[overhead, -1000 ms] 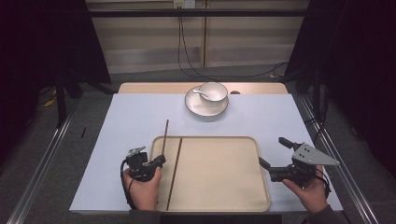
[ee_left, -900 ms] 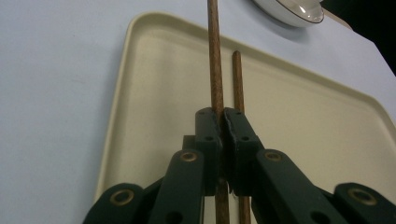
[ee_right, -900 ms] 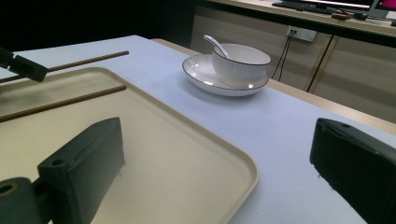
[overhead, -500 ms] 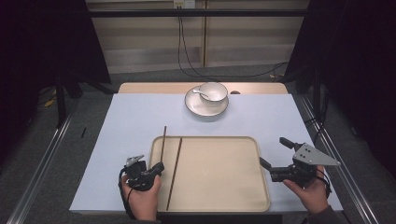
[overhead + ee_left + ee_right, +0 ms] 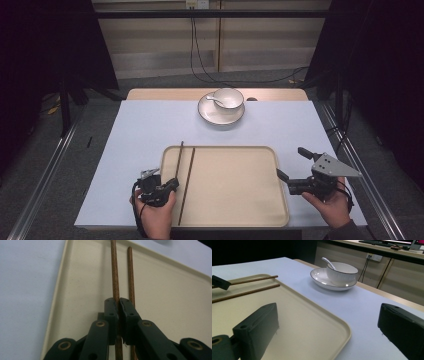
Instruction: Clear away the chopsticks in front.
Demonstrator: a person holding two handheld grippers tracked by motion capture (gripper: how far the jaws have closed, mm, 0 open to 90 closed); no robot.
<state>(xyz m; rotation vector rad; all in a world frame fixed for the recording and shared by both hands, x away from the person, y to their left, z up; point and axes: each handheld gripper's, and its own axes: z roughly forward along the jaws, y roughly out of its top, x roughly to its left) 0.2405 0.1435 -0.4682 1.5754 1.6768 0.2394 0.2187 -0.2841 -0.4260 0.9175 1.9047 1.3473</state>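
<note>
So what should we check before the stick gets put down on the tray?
1. Left gripper shut on one chopstick: ok.
2. Other chopstick already lying in the tray: ok.
3. Held chopstick's far end inside the tray: not ok, it pokes past the far rim.
4. Right gripper open and beside the tray: ok.
5. Bowl and plate far from the tray: ok.

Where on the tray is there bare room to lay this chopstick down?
The tray is bare from the lying chopstick across to its right rim, near the open right tongs. Its left strip is crowded: the left tongs grip the other chopstick there. The far table holds the plate and bowl.
</note>
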